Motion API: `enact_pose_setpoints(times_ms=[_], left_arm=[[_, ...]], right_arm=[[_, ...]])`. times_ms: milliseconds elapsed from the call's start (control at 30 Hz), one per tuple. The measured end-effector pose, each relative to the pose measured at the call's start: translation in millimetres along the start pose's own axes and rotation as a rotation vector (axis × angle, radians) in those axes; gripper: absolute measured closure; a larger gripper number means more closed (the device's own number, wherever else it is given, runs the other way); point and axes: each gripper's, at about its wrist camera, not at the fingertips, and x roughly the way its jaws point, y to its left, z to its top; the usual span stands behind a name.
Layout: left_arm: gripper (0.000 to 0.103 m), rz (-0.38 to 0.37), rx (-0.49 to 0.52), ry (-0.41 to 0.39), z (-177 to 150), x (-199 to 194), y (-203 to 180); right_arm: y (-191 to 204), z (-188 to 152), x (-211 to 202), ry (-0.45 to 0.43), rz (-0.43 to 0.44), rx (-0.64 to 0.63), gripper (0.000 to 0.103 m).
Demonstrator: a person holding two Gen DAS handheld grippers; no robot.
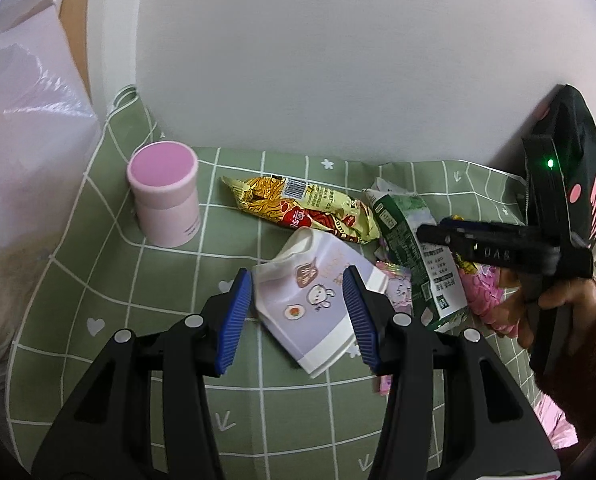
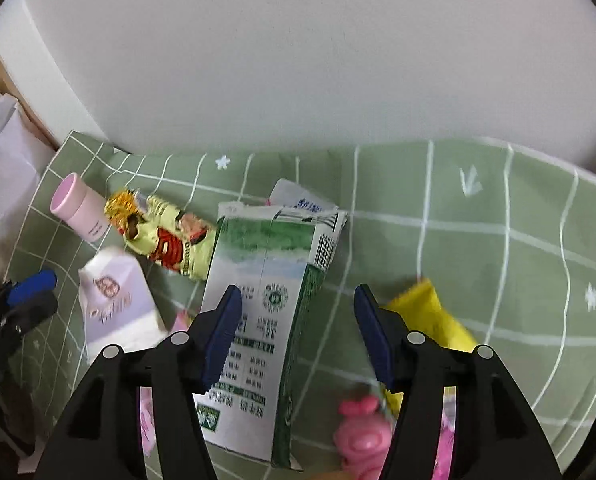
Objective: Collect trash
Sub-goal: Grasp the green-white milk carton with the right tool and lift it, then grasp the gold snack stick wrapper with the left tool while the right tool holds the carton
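Lying between open left tongs (image 1: 298,316): flattened paper cup (image 1: 314,308).

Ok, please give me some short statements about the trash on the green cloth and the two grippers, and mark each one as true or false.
1. The left gripper is open, with the flattened paper cup between its fingers. True.
2. The pink tube lies on its side. False: it stands upright on the green checked cloth, lid on top.
3. The right gripper is shut on the green and white carton. False: it is open, and the carton lies under it.
4. The yellow snack wrapper lies between the pink tube and the carton. True.
5. A pink pig-shaped item lies near the right gripper. True.
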Motion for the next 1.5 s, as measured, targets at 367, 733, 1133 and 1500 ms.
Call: enact_pose_setpoints(times_ms=[367, 733, 1133, 1500], left_arm=[[0.058, -0.003, 0.019, -0.003, -7.2, -4.8, -3.8], [0.058, 0.006, -0.041, -0.012, -9.1, -5.6, 16.1], [0.058, -0.049, -0.101, -0.004, -0.6, 4.6, 14.9], [0.058, 0.08, -0.298, 0.051, 45.4, 63.8, 21.2]], right_arm=[[21.3, -0.7, 1.2, 0.026, 0.09, -0.059, 0.048], [47.3, 25.9, 40.1, 0.114, 0.036, -0.159, 0.044], [3.7, 29.8, -55.5, -0.127, 0.057, -0.083, 0.048], [-50.6, -29.8, -127.5, -0.237, -0.046, 0.027, 0.048]])
